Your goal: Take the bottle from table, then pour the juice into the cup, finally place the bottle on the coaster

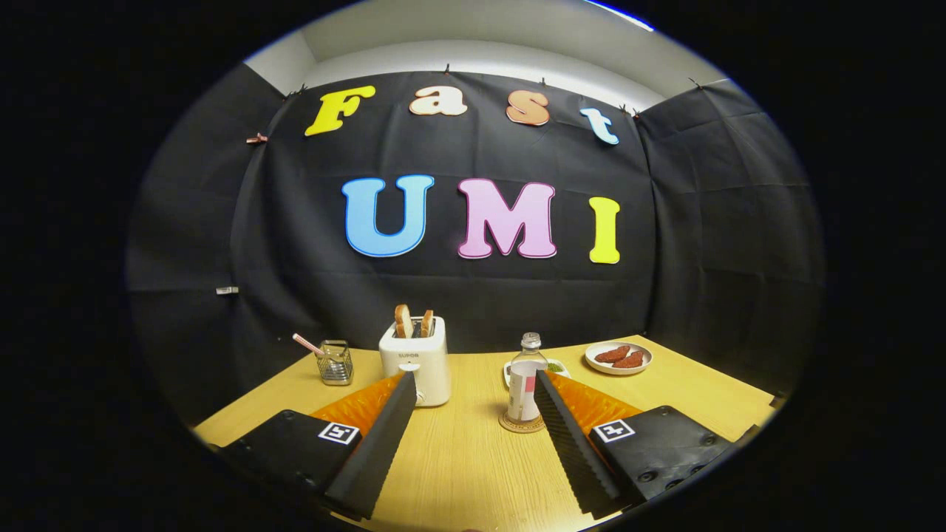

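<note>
Claw [473,380] level, fingers spread wide; bottle [525,384] upright on coaster [510,424].

Item count, gripper view:
- Hand-held gripper [473,380]: 1 unit, 2 fingers, set wide apart, nothing between pads.
- Square marker tags on finger bases: 2.
- Bottle [524,384]: 1, clear, labelled, capped.
- Coaster [520,425]: 1, under bottle.
- Toaster [416,360]: 1, white.
- Toast slices [403,321]: 2, upright in toaster slots.
- Wire basket [335,362]: 1; pink-tipped stick inside: 1.
- Round white plate [618,357]: 1; reddish-brown food pieces on it: 2.
- Small white dish behind bottle [556,366]: 1, contents unclear.
- Worktop [465,458]: 1, wood.
</note>
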